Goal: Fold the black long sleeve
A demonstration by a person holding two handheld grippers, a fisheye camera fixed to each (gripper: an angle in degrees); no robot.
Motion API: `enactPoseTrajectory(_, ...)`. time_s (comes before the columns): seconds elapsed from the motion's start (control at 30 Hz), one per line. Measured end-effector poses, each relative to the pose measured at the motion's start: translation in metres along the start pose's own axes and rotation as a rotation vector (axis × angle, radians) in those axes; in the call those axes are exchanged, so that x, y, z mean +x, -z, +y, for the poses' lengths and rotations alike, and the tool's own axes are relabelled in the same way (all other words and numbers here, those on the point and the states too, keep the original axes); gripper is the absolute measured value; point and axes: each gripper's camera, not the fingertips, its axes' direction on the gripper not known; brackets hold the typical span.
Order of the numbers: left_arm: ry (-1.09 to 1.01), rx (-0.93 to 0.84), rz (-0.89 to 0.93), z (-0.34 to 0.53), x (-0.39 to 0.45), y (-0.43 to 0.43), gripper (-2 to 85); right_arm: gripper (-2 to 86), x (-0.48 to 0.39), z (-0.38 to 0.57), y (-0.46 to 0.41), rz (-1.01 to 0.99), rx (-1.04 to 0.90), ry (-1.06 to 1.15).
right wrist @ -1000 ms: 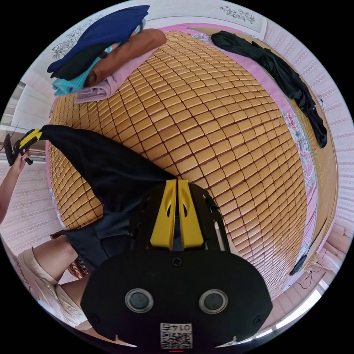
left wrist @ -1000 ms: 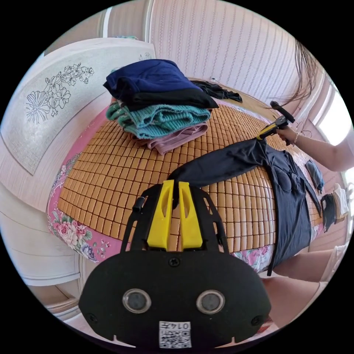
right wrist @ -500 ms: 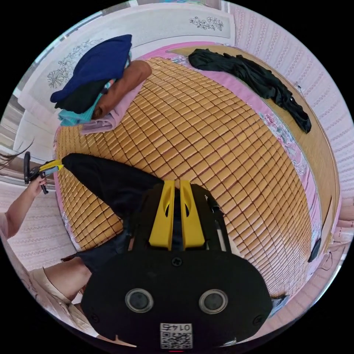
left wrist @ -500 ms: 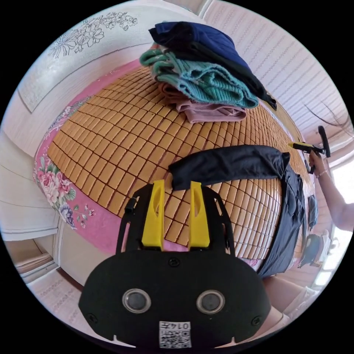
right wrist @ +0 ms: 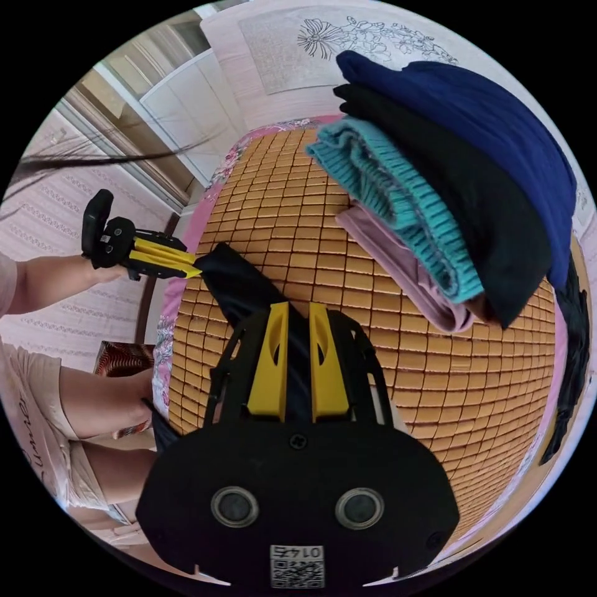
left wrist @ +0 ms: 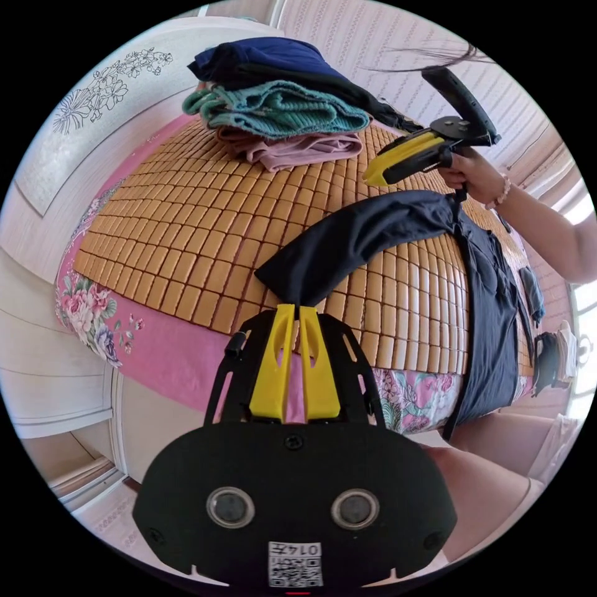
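The black long sleeve (left wrist: 373, 230) lies across a bamboo mat (left wrist: 186, 230), its body hanging over the bed's edge by the person's legs. One sleeve stretches toward my left gripper (left wrist: 297, 308), which is shut on the sleeve's end. In the right gripper view the left gripper (right wrist: 196, 268) pinches the tip of the same sleeve (right wrist: 242, 292). My right gripper (right wrist: 298, 308) has its jaws a little apart, with the sleeve lying below them. In the left gripper view the right gripper (left wrist: 367, 177) hovers above the sleeve, clear of the cloth.
A stack of folded clothes (left wrist: 280, 112) in blue, black, teal and mauve sits on the mat near the headboard (left wrist: 81, 130); the stack (right wrist: 448, 205) looms close to my right gripper. Another dark garment (right wrist: 575, 348) lies along the mat's far edge.
My left gripper, open half a second ago, has shut on the sleeve's end. My right gripper has let go of the garment and moved up over the sleeve, toward the stack.
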Motion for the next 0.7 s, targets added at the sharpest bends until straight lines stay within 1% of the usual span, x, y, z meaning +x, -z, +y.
enactPoseTrajectory(0.1, 0.043, 0.003, 0.013, 0.006, -0.011, -0.004, -1.0, 5.9, -0.002, -0.011, -0.031, -0.103, -0.112, 0.038)
enactPoseTrajectory(0.13, 0.062, 0.016, 0.027, 0.007, -0.016, -0.005, -0.9, 3.2, -0.004, -0.011, -0.044, -0.141, -0.177, 0.047)
enactPoseTrajectory(0.17, 0.074, 0.024, 0.037, 0.007, -0.020, -0.005, -0.9, 1.4, -0.008, -0.008, -0.044, -0.143, -0.155, 0.060)
enactPoseTrajectory(0.3, 0.101, 0.042, 0.048, 0.004, -0.029, 0.002, -0.8, 0.0, -0.012, -0.006, -0.024, -0.171, -0.104, 0.051)
enactPoseTrajectory(0.37, 0.117, 0.169, 0.059, -0.004, -0.035, 0.038, -0.6, 0.4, -0.016, -0.006, 0.006, -0.110, 0.033, 0.027)
enactPoseTrajectory(0.4, 0.125, 0.186, 0.044, -0.006, -0.037, 0.045, -0.5, 0.5, -0.016, -0.006, 0.010, -0.094, 0.056, 0.018)
enactPoseTrajectory(0.43, 0.155, 0.157, -0.001, -0.011, -0.045, 0.048, 0.0, 1.4, -0.014, -0.008, 0.012, -0.081, 0.073, 0.000)
enactPoseTrajectory(0.47, 0.191, 0.075, -0.060, -0.014, -0.056, 0.040, 1.4, 3.1, -0.006, -0.010, 0.004, -0.075, 0.039, -0.052)
enactPoseTrajectory(0.5, 0.203, 0.038, -0.082, -0.015, -0.062, 0.033, 2.6, 4.4, -0.002, -0.011, -0.001, -0.087, 0.007, -0.078)
enactPoseTrajectory(0.53, 0.217, -0.027, -0.056, -0.013, -0.074, 0.017, 4.6, 6.1, 0.003, -0.012, -0.009, -0.136, -0.049, -0.109)
enactPoseTrajectory(0.57, 0.253, -0.079, 0.008, -0.013, -0.087, 0.005, 6.2, 7.1, 0.002, -0.010, -0.009, -0.177, -0.049, -0.115)
enactPoseTrajectory(0.63, 0.269, -0.072, 0.079, -0.017, -0.096, 0.003, 6.7, 7.4, -0.008, -0.003, -0.003, -0.147, -0.030, -0.116)
enactPoseTrajectory(0.7, 0.248, -0.021, 0.092, -0.025, -0.100, 0.006, 6.5, 7.4, -0.020, 0.003, 0.000, -0.076, -0.035, -0.112)
